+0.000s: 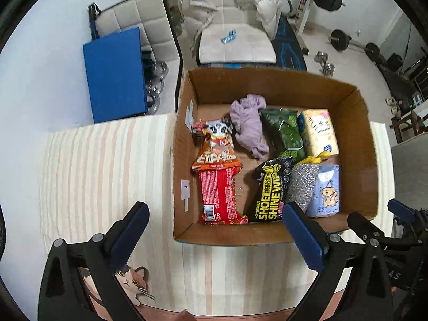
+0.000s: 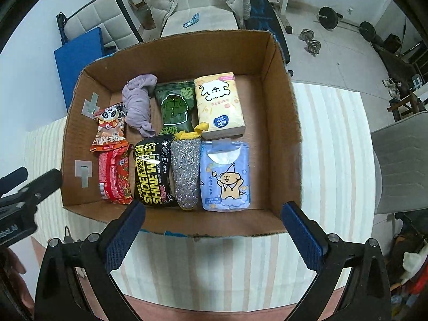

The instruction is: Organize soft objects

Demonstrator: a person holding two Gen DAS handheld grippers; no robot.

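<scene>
A cardboard box (image 1: 184,160) (image 2: 283,112) stands on the striped tablecloth and holds soft items: a purple cloth (image 1: 250,125) (image 2: 139,104), a green pack (image 1: 286,131) (image 2: 175,107), a yellow tissue pack (image 1: 321,132) (image 2: 219,104), a blue tissue pack (image 1: 326,190) (image 2: 227,176), a silver glitter sock (image 1: 303,184) (image 2: 186,171), a black shoe wipes pack (image 1: 268,190) (image 2: 152,171), and orange (image 1: 216,144) (image 2: 109,128) and red (image 1: 219,192) (image 2: 113,176) snack packs. My left gripper (image 1: 214,224) and right gripper (image 2: 212,224) are open and empty, in front of the box.
The striped tablecloth (image 1: 107,165) (image 2: 334,160) has a cat picture (image 1: 133,281) near the front edge. Behind the table stand chairs, one with a white jacket (image 1: 230,0), and a blue board (image 1: 115,75). Gym weights (image 2: 326,17) lie on the floor. A grey chair (image 2: 401,160) is at right.
</scene>
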